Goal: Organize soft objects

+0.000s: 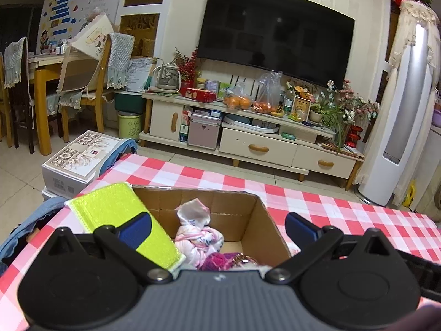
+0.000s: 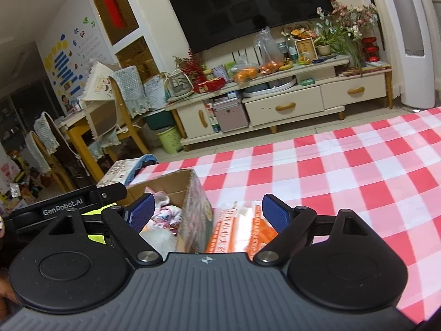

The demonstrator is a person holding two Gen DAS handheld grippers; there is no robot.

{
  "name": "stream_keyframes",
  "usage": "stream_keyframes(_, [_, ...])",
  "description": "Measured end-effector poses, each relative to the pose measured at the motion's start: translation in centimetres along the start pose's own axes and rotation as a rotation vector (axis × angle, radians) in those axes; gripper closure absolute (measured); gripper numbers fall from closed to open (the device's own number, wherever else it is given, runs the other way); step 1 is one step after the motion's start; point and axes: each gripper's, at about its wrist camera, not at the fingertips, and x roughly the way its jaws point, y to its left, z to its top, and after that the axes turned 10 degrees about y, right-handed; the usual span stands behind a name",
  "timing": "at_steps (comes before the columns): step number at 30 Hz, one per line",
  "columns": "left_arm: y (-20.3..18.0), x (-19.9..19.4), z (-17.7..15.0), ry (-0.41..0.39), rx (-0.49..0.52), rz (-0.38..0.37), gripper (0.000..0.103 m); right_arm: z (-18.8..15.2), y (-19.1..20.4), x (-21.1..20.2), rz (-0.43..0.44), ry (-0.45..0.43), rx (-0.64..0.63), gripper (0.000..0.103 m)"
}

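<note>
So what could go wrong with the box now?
The yellow-green cloth lies half over the cardboard box's left rim, not inside, so it might slide off onto the tablecloth. The orange packet lies outside, beside the box, and could be forgotten. Both the left gripper and the right gripper have open fingers close to the box, so a bump might shove it.

Our left tongs (image 1: 217,227) and right tongs (image 2: 206,213) had blue ribbed pads (image 2: 277,215), black linkage arms with silver screws, grey ridged bodies; one bore "GenRobot.AI".
</note>
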Motion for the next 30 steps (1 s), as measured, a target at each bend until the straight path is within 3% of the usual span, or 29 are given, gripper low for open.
stream_keyframes(13, [-2.1, -2.1, -2.3, -0.013, 0.046, -0.008, 0.001, -1.3, -0.5, -2.1, -0.089, -0.023, -0.032, 0.000])
stream_keyframes(21, [-2.4, -4.8, -5.0, 0.044, 0.010, 0.036, 0.001, -3.0, -0.6, -4.3, -0.103, -0.014, -0.059, 0.000])
stream_keyframes(30, [-3.0, -8.8, -7.8, 0.042, 0.018, 0.082, 0.001, -5.6, 0.4, -7.8, -0.142, -0.007, -0.138, 0.000])
